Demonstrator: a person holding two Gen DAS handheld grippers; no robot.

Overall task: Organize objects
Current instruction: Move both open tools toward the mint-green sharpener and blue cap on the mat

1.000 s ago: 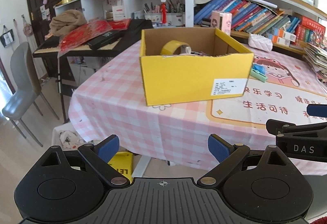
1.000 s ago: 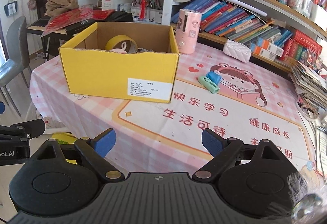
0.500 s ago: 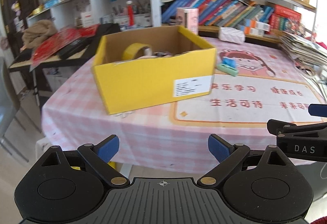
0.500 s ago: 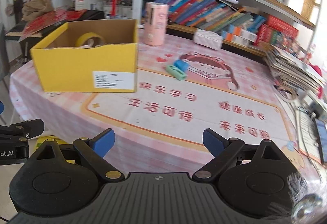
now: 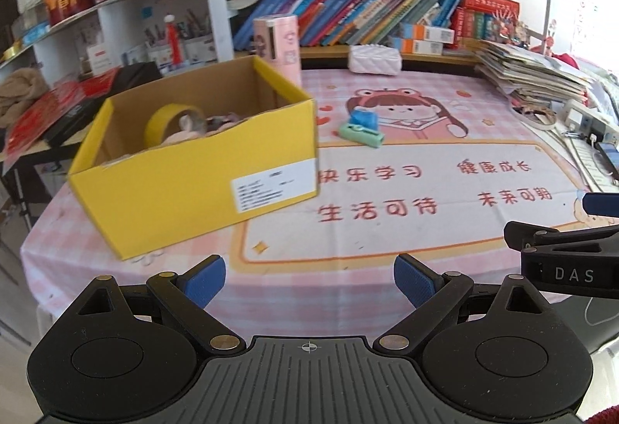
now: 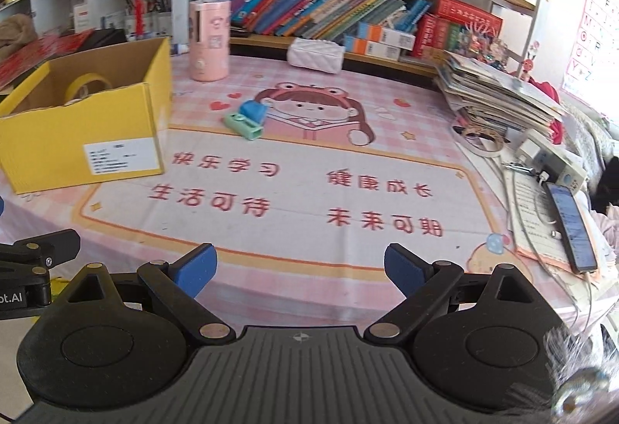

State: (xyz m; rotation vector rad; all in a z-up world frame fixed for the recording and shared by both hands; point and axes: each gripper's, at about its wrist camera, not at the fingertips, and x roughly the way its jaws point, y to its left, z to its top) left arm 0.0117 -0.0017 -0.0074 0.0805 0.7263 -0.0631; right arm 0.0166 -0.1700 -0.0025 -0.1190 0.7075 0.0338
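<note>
The yellow box (image 5: 201, 168) sits on the left part of the table (image 5: 387, 230), open at the top. Its long side runs from near left to far right in the left wrist view, and a white label (image 5: 272, 188) is stuck on the front wall. Inside the box a yellow tape roll (image 5: 170, 122) stands on its edge, next to some small things that are too blurry to name.

A little green and blue toy-like thing (image 6: 247, 120) lies on the cloth just to the right of the box, not touching it. Its long side points from far left to near right in the right wrist view. What it is cannot be told.

A tall pink tube (image 6: 209, 39) stands upright behind the box. A white quilted pouch (image 6: 315, 54) lies farther right, by the bookshelf (image 6: 348, 14). A stack of papers (image 6: 499, 91) sits at the right edge of the table, with a phone (image 6: 572, 230) nearer the front.

The left gripper (image 5: 309, 281) has its fingers wide apart with nothing in them. The right gripper (image 6: 300, 267) is the same, wide apart and holding nothing. Both hang over the near edge of the table, side by side. Nothing stands between them and the little green thing.
</note>
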